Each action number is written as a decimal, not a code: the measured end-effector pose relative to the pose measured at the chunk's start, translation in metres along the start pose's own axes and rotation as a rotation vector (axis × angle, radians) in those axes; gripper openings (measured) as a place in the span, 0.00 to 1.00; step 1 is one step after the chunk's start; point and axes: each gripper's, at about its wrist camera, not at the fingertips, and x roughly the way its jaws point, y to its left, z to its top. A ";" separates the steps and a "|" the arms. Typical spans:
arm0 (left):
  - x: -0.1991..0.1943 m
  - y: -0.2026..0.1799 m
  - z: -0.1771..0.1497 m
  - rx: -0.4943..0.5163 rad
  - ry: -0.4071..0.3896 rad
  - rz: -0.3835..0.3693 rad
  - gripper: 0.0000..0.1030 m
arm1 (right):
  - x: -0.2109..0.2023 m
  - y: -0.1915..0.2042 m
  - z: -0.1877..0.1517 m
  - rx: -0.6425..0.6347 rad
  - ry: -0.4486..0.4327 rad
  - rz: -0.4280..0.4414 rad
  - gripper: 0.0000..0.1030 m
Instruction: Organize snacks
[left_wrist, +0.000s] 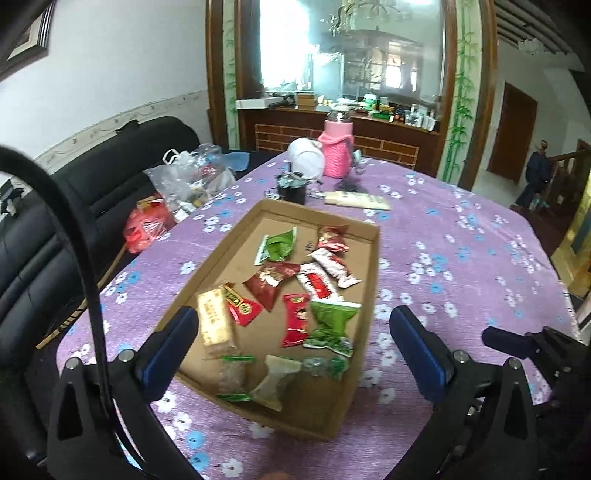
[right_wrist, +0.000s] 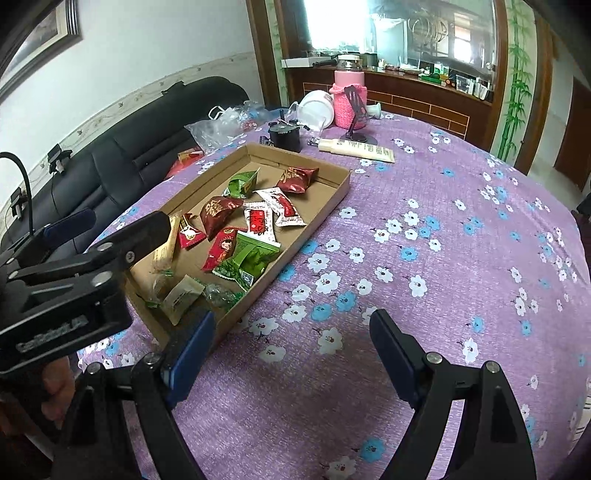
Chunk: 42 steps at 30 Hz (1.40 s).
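Both spread wide, empty: left hand-held gripper (left_wrist: 293, 334) over cardboard tray (left_wrist: 369, 273), right hand-held gripper (right_wrist: 291, 350) over counter (right_wrist: 424, 229); risk of nudging tray, scattering snack packets (left_wrist: 295, 291).

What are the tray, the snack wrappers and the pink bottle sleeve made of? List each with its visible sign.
Tray: corrugated cardboard, matte brown, by its folded walls and raw edges.
Snack wrappers: thin plastic or foil film, glossy, by their crimped ends and glints.
Pink bottle sleeve: probably knitted yarn, soft and matte, by its ribbed stitch texture.
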 end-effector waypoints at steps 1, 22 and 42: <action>-0.001 -0.001 0.000 0.000 -0.001 -0.001 1.00 | -0.001 -0.001 -0.001 -0.001 0.000 0.000 0.82; 0.002 -0.006 -0.001 -0.015 0.062 -0.081 1.00 | -0.007 -0.009 -0.004 -0.014 0.006 -0.008 0.82; 0.002 -0.009 0.000 0.011 0.019 -0.103 1.00 | -0.003 -0.012 -0.005 -0.004 0.024 -0.018 0.82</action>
